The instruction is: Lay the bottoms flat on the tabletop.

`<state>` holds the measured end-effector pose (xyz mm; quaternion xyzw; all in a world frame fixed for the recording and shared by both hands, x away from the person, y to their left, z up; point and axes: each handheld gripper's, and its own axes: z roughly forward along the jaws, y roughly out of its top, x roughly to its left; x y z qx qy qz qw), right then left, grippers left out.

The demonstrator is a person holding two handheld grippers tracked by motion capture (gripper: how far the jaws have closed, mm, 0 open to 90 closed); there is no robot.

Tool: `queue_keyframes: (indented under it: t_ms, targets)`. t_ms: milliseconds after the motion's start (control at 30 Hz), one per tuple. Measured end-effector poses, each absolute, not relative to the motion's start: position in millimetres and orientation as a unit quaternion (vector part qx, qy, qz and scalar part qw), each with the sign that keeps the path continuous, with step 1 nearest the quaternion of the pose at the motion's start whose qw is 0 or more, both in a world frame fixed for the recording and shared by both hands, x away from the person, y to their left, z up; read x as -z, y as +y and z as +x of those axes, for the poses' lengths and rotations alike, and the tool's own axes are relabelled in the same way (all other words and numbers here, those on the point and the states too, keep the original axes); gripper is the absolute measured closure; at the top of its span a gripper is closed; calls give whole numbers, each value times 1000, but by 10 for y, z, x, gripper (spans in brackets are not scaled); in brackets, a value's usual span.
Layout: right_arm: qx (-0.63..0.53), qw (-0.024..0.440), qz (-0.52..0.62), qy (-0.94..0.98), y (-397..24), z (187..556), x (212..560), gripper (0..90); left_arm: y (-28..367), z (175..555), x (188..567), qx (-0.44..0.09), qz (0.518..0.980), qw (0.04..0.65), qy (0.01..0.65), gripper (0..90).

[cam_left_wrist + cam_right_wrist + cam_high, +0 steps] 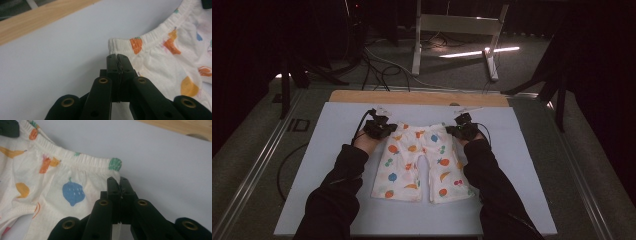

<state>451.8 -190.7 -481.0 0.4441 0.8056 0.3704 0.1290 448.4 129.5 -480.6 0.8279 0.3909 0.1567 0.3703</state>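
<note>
From the high view, a pair of cream shorts (419, 162) printed with fruit lies flat on the pale board (327, 150), waistband away from the person, legs toward them; the left gripper (383, 127) sits at the waistband's left corner and the right gripper (458, 129) at its right corner. In the left gripper view, the black jaws are pressed together with nothing between them, tips just short of the elastic corner (an orange print marks it). In the right gripper view, the jaws are likewise closed and empty, just beside the waistband's green-marked corner.
</note>
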Motion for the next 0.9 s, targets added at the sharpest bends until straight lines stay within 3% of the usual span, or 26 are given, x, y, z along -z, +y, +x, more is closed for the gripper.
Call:
queue_keyframes:
  t_ms: [500, 900]
  targets:
    - [-358, 135, 464, 799, -1926, 4852, 4790, 897, 1189, 4809, 4859, -169, 825, 366, 397, 900]
    - [-344, 123, 496, 788, -1944, 5040, 4967, 896, 1107, 5009, 4987, -173, 825, 358, 402, 900]
